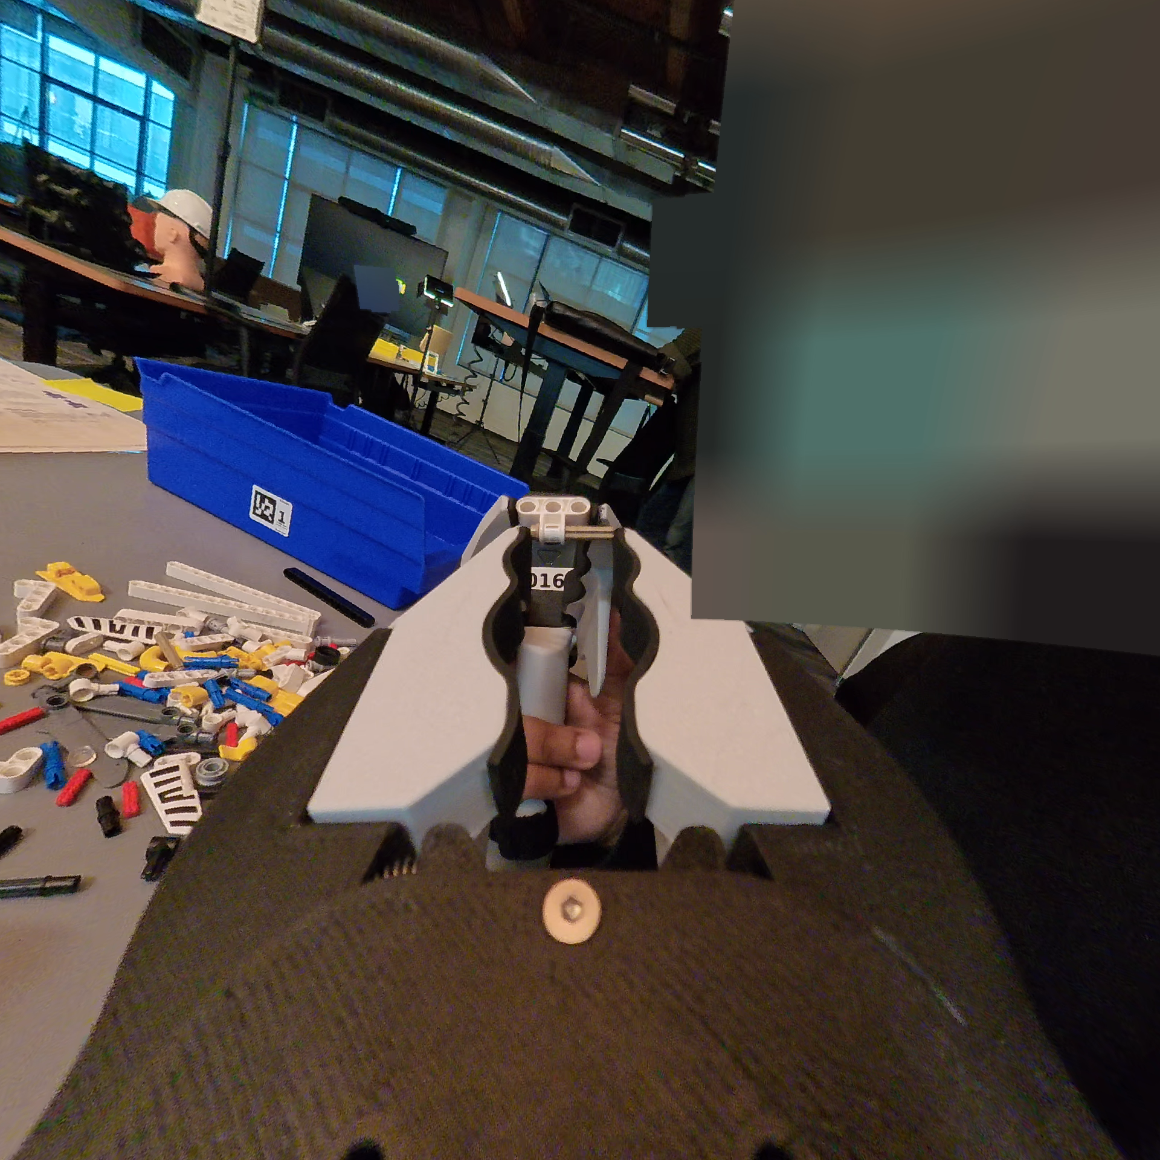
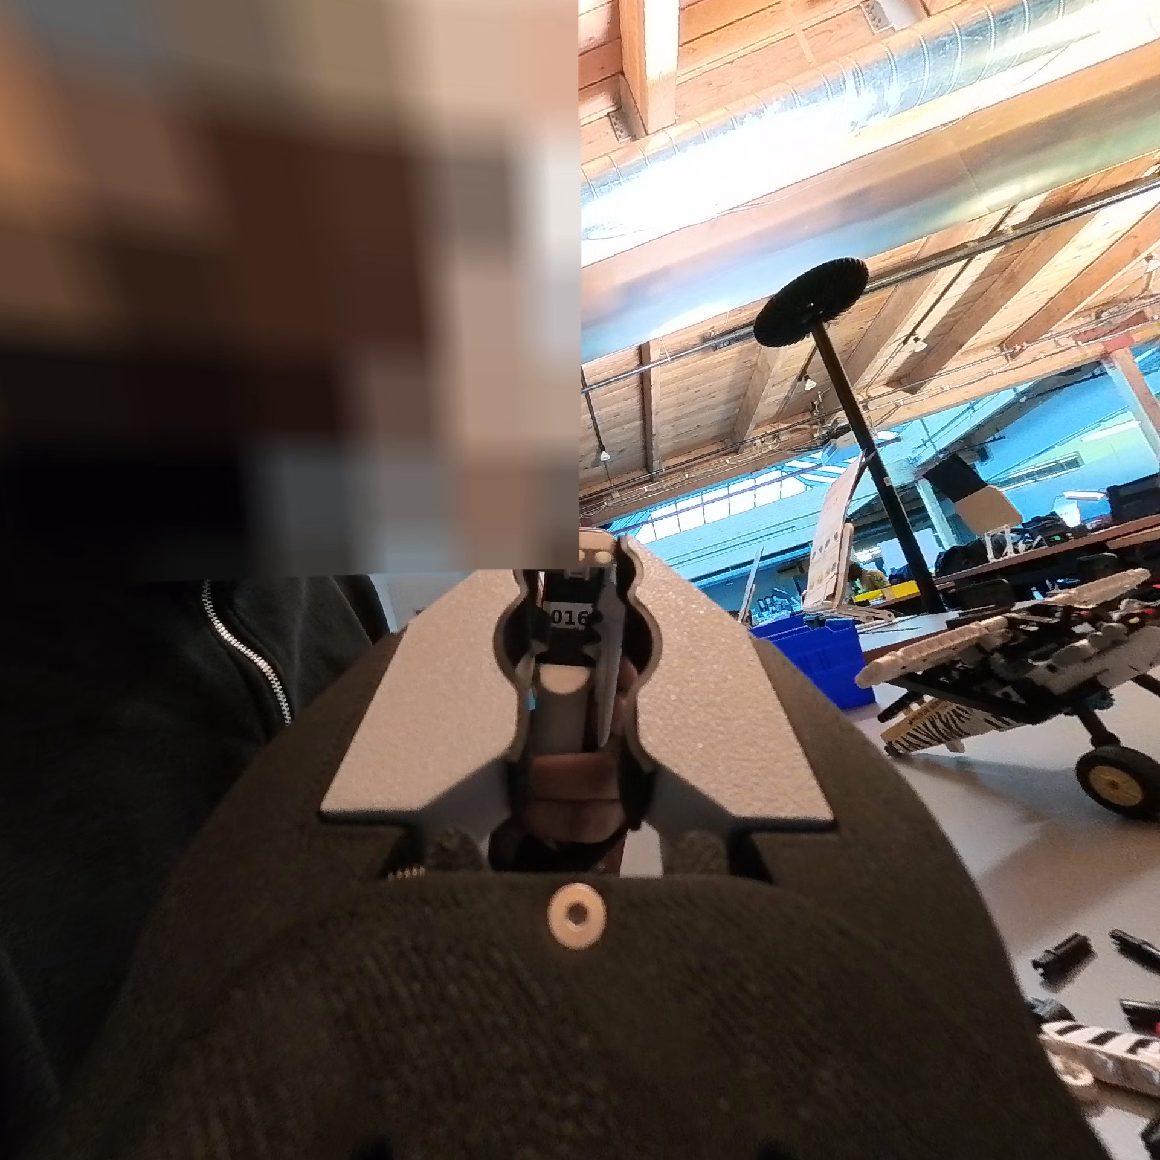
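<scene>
Working over a grey table [image 1: 94, 502] that fills the 9 o'clock side of the left wrist view. A blue bin [image 1: 282, 452] stands on it at about 10 o'clock from the left gripper [image 1: 568, 533]. A half-built model vehicle [image 2: 1004, 653] sits at 3 o'clock in the right wrist view, well apart from either tool. A loose pile of white, yellow, blue and red parts [image 1: 157, 678] lies at 8 o'clock, untouched. The two grippers meet nose to nose above the table, so neither is nearer the piece than the other. Seen through the left jaws, a hand [image 1: 565, 753] grips the right tool's handle. The right gripper [image 2: 596, 555] appears clenched on a white three-hole connector [image 1: 552, 510] at 12 o'clock. One of its fingertips is hidden behind a blurred patch. The connector's holed bar runs 9 to 3. Just under it a tan axle [image 1: 590, 532] passes through the connector's sleeve on the same 9-to-3 line. The left fingertips [image 1: 628, 549] clamp that axle end to end.
</scene>
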The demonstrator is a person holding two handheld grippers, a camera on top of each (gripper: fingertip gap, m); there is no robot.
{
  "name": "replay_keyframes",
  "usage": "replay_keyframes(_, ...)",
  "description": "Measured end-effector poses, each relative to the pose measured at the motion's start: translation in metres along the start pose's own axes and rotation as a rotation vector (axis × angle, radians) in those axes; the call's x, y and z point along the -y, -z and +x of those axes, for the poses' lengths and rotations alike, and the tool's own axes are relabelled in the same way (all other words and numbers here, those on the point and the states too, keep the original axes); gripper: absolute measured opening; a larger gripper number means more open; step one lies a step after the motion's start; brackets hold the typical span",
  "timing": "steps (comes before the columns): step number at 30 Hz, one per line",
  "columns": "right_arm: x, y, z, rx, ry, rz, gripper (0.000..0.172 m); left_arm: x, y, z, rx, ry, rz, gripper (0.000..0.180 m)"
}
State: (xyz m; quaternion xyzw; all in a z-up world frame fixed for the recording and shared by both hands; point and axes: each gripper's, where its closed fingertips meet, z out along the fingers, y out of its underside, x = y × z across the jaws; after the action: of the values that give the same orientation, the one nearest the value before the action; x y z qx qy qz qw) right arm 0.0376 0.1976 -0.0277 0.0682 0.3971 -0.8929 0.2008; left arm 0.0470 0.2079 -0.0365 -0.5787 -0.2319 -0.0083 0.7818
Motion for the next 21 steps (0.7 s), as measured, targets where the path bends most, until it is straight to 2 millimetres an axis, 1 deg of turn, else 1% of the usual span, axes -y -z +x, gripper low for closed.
replay_keyframes(4, 0.012, 0.007, 0.004, -0.015, -0.017, 0.068, 0.023, 0.003, 0.005, -0.003, 0.007, -0.004, 0.008, 0.022)
replay_keyframes(6, 0.012, 0.008, 0.007, -0.024, -0.033, 0.051, 0.028, 0.003, 0.007, -0.004, 0.004, -0.008, -0.008, 0.022)
replay_keyframes(8, 0.005, 0.007, 0.01, -0.047, -0.033, -0.027, 0.034, -0.001, 0.009, -0.006, -0.002, -0.02, -0.059, 0.021)
replay_keyframes(11, -0.006, 0.007, 0.015, -0.099, 0.008, -0.158, 0.038, -0.008, 0.015, -0.013, 0.011, -0.065, -0.155, 0.022)
replay_keyframes(13, -0.016, 0.009, 0.019, -0.136, 0.043, -0.257, 0.041, -0.015, 0.023, -0.02, 0.02, -0.104, -0.23, 0.022)
replay_keyframes(16, -0.037, 0.013, 0.026, -0.192, 0.067, -0.432, 0.047, -0.028, 0.037, -0.031, 0.022, -0.17, -0.341, 0.022)
replay_keyframes(17, -0.044, 0.014, 0.027, -0.204, 0.07, -0.491, 0.047, -0.032, 0.042, -0.032, 0.014, -0.187, -0.376, 0.022)
replay_keyframes(19, -0.055, 0.015, 0.026, -0.219, 0.089, -0.593, 0.049, -0.036, 0.051, -0.026, -0.039, -0.201, -0.419, 0.022)
replay_keyframes(21, -0.06, 0.014, 0.021, -0.206, 0.103, -0.645, 0.046, -0.04, 0.056, -0.022, -0.074, -0.208, -0.456, 0.022)
